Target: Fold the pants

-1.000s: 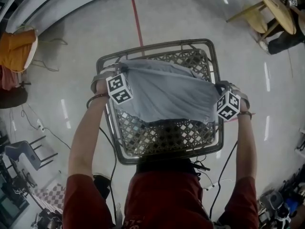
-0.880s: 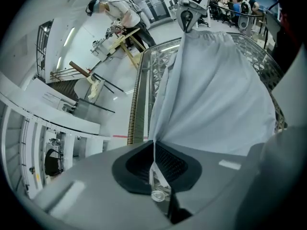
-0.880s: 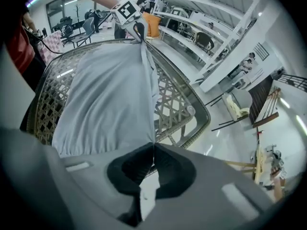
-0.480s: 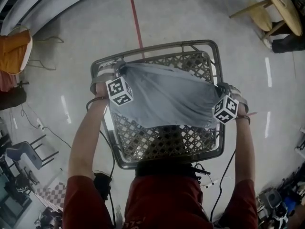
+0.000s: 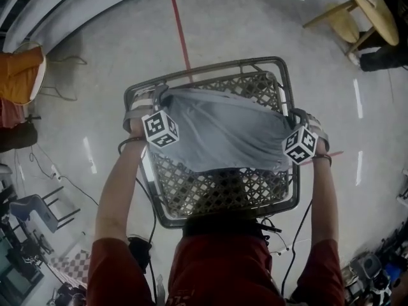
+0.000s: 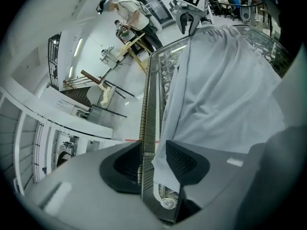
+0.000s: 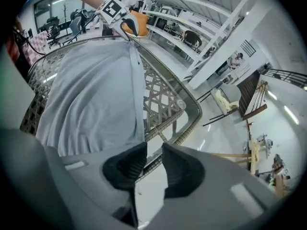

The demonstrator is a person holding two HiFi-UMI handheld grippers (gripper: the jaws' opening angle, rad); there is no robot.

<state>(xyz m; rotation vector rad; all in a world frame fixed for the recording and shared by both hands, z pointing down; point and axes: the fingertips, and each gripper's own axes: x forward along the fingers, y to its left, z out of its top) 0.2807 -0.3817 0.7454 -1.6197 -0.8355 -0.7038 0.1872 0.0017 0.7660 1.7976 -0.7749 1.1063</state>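
Grey pants [image 5: 223, 129] are spread across the far half of a woven metal basket [image 5: 224, 217], sagging into it. My left gripper [image 5: 153, 99] is at the basket's left rim; its jaws have just been opening. In the left gripper view the gripper [image 6: 153, 150] stands open with the rim [image 6: 147, 104] and the pants' edge [image 6: 225, 90] in the gap. My right gripper [image 5: 295, 116] is at the right rim, its jaws also just opening. Seen from its own camera, the right gripper [image 7: 154, 152] is open over the rim [image 7: 188, 110], and the pants [image 7: 91, 90] lie to its left.
The basket stands on a shiny grey floor with a red line [image 5: 182, 30]. An orange chair [image 5: 22, 75] is at the left and a wooden table [image 5: 376, 8] at the top right. Cables [image 5: 64, 177] trail on the floor.
Both grippers have sunk a little toward the basket's side rims, and the pants now sag lower into the basket.
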